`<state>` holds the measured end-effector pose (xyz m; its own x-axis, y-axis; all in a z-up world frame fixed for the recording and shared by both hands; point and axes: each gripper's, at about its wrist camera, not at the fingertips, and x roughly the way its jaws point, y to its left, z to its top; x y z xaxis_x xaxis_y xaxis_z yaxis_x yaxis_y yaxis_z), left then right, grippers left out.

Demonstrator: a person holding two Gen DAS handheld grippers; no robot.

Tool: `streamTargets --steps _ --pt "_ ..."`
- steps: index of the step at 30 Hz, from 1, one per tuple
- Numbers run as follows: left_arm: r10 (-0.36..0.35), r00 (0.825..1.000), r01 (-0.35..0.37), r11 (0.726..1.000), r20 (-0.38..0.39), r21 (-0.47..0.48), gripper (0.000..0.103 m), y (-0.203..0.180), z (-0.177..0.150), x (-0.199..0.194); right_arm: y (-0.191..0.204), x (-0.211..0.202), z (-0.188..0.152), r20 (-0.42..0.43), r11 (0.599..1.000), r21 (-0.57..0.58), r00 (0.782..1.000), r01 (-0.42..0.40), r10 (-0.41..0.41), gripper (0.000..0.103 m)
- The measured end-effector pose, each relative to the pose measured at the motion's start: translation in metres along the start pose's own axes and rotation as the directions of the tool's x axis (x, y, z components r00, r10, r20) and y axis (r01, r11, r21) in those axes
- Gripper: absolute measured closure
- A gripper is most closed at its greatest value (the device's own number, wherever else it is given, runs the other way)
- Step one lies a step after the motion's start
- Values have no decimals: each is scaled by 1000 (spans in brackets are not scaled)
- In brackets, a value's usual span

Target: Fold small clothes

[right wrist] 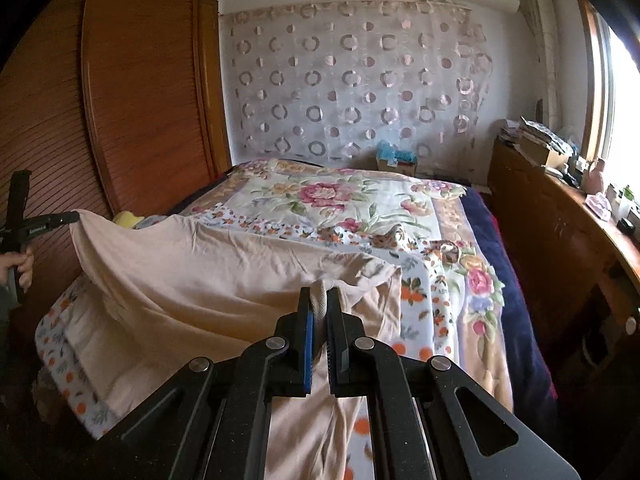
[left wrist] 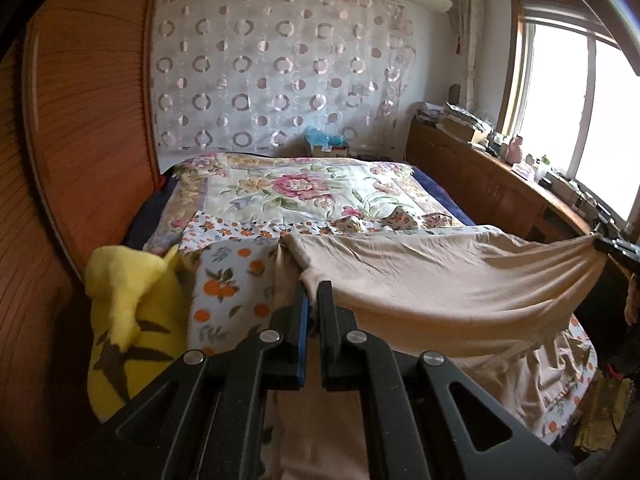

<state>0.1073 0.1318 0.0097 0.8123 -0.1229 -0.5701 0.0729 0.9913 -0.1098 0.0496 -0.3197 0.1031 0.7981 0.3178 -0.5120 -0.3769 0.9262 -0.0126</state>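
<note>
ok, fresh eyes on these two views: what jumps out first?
The beige garment stretched in the air between the two grippers, low over the near end of the bed, each set of jaws shut on one of its corners. Next, the yellow plush toy at the bed's left edge, and the big floral blanket behind.

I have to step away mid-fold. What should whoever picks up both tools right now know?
Left tool: shut on one edge of the beige garment.
Right tool: shut on the opposite edge, fabric bunched between its fingers.
Garment: stretched between the two tools, sagging in the middle, its lower part draped over the near end of the bed.
Done: both edges gripped and lifted.
Left: no fold visible yet; likely lay it flat on the orange-print sheet, then fold.
</note>
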Motion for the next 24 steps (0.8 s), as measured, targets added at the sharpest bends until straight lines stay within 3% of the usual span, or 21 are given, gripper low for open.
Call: streamTargets --steps 7,14,24 --pt "17 999 -17 1000 -46 6 98 3 -37 -18 5 -26 -34 -56 1000 12 998 -12 13 98" --pt "18 991 -24 999 -132 -44 98 11 -74 12 -1 12 -77 -178 999 48 984 -2 11 98" --pt "16 990 -17 1000 -141 -3 97 -1 -95 10 4 25 -84 -189 998 34 981 52 -45 96"
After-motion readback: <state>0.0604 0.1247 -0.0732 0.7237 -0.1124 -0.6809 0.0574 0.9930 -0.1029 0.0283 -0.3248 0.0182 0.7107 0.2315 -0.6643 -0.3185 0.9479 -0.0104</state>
